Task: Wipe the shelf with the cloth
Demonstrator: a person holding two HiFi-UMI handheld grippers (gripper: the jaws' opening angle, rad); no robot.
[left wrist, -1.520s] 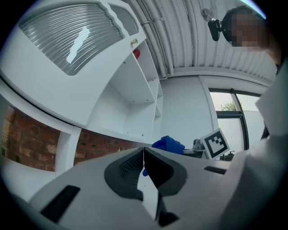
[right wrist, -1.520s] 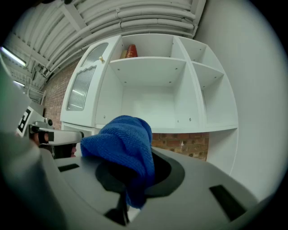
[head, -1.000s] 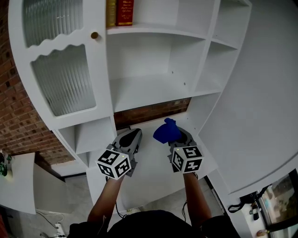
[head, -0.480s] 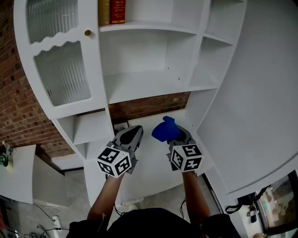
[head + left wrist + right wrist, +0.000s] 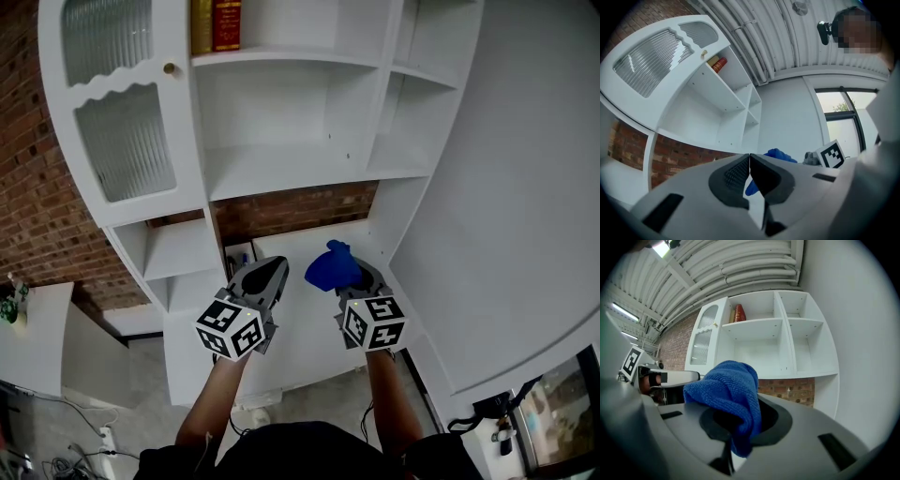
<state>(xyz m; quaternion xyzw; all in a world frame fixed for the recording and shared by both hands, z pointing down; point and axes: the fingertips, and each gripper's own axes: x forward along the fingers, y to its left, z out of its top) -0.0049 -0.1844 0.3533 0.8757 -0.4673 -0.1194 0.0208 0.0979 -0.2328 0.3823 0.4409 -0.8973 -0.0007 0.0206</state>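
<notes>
A blue cloth (image 5: 332,266) is bunched in my right gripper (image 5: 349,274), which is shut on it; the cloth (image 5: 729,394) fills the jaws in the right gripper view. My left gripper (image 5: 265,274) is shut with nothing in it, its jaws pressed together (image 5: 749,164). Both grippers hover side by side over the low white counter (image 5: 300,328) of a white shelf unit. The wide middle shelf (image 5: 281,169) is bare and lies well beyond both grippers.
Two books (image 5: 216,25) stand on the top shelf. A ribbed glass door (image 5: 122,141) with a round knob (image 5: 169,67) closes the left part. Small cubbies (image 5: 173,248) sit left, narrow shelves (image 5: 403,159) right. Brick wall (image 5: 37,216) at left, white wall (image 5: 525,206) at right.
The head view has shifted slightly, so the shelf unit sits a little further left and lower. Both grippers keep their places side by side; the cloth stays held.
</notes>
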